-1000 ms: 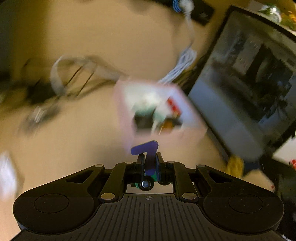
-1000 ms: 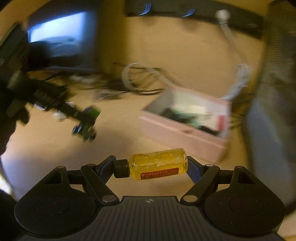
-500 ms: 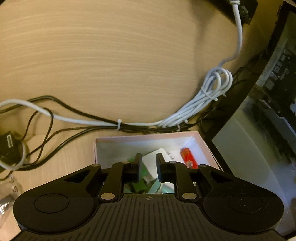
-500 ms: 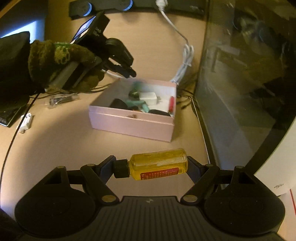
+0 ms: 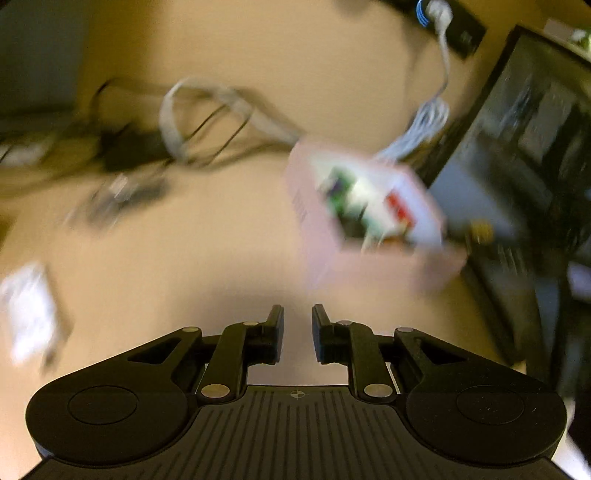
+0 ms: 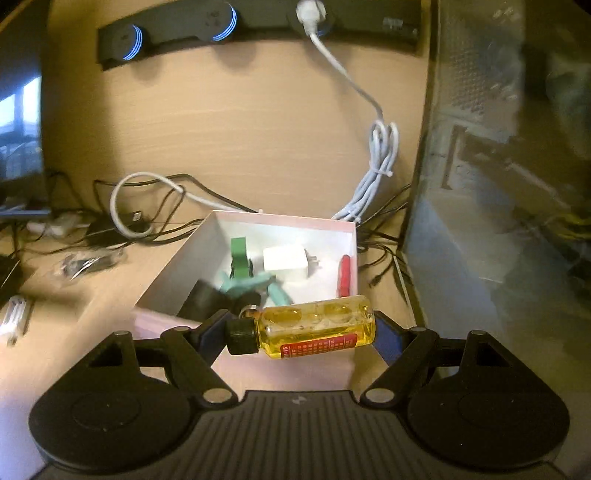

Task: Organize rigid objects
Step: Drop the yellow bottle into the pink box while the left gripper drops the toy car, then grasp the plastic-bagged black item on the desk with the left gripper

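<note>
A pink open box (image 6: pixel 280 223) sits on the wooden desk and holds a white plug adapter (image 6: pixel 286 260), a green piece (image 6: pixel 239 258), a teal tool (image 6: pixel 255 286), a red item (image 6: pixel 344 277) and a black object (image 6: pixel 203 299). My right gripper (image 6: pixel 301 328) is shut on a small yellow bottle (image 6: pixel 314 325) with a black cap, held sideways over the box's near edge. My left gripper (image 5: pixel 297 332) is empty with a narrow gap between its jaws, back from the box (image 5: pixel 369 218), which is blurred up and to the right.
White cables (image 6: pixel 376 162) and black cables (image 6: pixel 166 221) lie behind the box. A dark monitor (image 6: pixel 498 147) stands at the right. A black power strip (image 6: pixel 258 22) is at the back. Small white items (image 6: pixel 14 317) and a plastic bag (image 6: pixel 85 262) lie at the left.
My left gripper let a purple piece go into the box and pulled back from it. My right gripper moved forward with the bottle until it is over the box's near edge.
</note>
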`<state>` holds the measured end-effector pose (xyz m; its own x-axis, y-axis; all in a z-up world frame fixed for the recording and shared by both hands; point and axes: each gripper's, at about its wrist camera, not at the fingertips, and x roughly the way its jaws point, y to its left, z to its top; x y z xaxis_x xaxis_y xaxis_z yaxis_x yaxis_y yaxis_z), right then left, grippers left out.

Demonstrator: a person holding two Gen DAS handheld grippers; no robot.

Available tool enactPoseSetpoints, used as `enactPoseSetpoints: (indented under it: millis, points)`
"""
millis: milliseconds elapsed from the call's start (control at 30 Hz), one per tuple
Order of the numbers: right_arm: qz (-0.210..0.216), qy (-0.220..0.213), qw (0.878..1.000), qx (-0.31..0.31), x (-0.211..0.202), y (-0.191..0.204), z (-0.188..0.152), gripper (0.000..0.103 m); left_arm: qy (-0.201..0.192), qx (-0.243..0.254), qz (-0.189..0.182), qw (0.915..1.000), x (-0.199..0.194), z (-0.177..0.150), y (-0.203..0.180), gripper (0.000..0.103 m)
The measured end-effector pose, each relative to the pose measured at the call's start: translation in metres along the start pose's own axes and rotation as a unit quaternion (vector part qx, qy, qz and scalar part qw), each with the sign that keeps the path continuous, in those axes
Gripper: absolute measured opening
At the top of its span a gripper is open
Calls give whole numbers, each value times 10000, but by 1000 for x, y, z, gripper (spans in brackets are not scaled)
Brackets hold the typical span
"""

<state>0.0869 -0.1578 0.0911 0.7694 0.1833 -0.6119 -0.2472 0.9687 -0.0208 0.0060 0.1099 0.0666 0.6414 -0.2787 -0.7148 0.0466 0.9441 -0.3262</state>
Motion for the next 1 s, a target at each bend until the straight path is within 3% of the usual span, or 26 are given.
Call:
enactPoseSetpoints:
  millis: [167, 300, 533, 633, 733, 833, 933, 1000]
  points:
    - [-123, 95, 9997, -167, 39, 12, 3, 81, -20, -315, 613, 9976, -39, -41, 35, 18]
    - [-6, 549, 9985, 35, 56, 16, -1, 81, -182, -655, 1190, 9906, -55, -53, 62, 18]
    - [-26, 57, 9993, 377, 31, 13, -2, 81, -239, -957, 1783, 9790, -67, -43, 101, 18]
    - [-46, -237, 9993, 269, 12, 21, -3, 81, -378, -965, 1805, 9781, -67, -30, 110, 18]
    - [-146, -474, 9987, 131, -4, 35, -14, 81, -412, -444, 1621, 9849, -58, -8, 104, 18]
    - [-21, -427, 9991, 42, -17, 49, -24, 81, -551, 607, 1347, 9875, -44, 27, 93, 18]
    - [185, -249, 9994, -136, -26, 65, -33, 81, -845, 1745, 1401, 9710, -23, 66, 82, 18]
    - [174, -194, 9994, -224, -32, 76, -41, 81, -779, 2308, 1363, 9602, 0, 89, 76, 20]
